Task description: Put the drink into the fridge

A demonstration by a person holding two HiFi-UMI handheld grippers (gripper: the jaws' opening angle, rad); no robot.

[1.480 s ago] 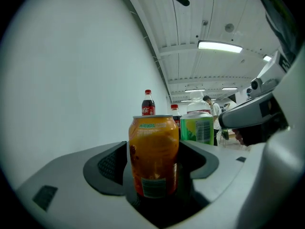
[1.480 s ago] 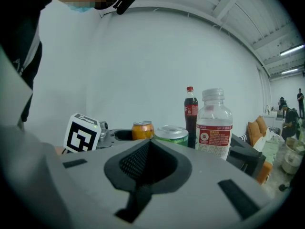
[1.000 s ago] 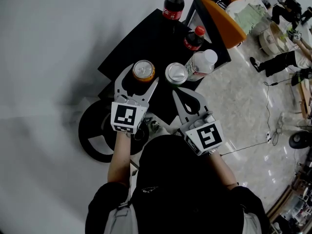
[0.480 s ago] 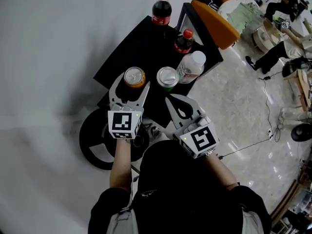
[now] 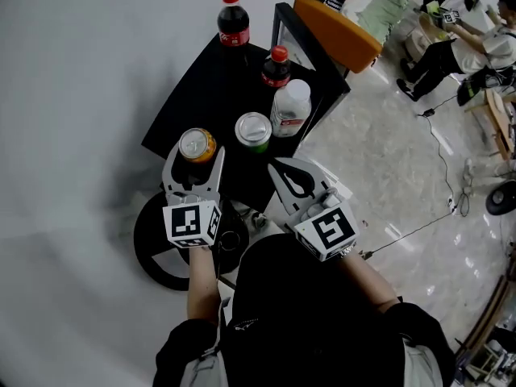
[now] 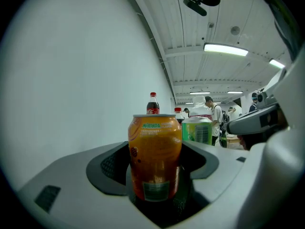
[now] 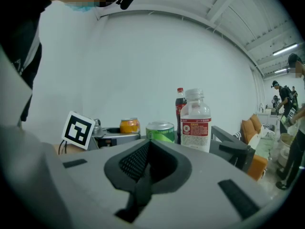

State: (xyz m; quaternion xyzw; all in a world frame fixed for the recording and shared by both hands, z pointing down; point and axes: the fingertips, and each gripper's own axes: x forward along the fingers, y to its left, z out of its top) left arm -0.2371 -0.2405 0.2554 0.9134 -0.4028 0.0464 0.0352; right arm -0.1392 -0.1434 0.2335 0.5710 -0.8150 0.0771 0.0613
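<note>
Left gripper (image 5: pixel 194 161) looks clamped on the Mirinda can (image 6: pixel 155 156), ready for lifting to the fridge. Right gripper (image 5: pixel 279 168) idle, jaws together, empty.

Table (image 5: pixel 218 79): black; your landmark.
Orange can (image 5: pixel 197 145): orange, green lettering, silver top, at the table's near edge.
Green can (image 5: pixel 253 131): green, silver top, mid-table.
Bottle (image 5: pixel 291 108): clear, white cap, red-and-white label.
Far cola (image 5: pixel 233 19), near cola (image 5: pixel 276 66): dark, red caps.
Chair (image 5: pixel 334 21): orange, behind the table.
Your left gripper (image 5: pixel 195 158), right gripper (image 5: pixel 276 168): pale grey, black pads.
Cubes (image 5: pixel 192 222): white, black square markers.
</note>
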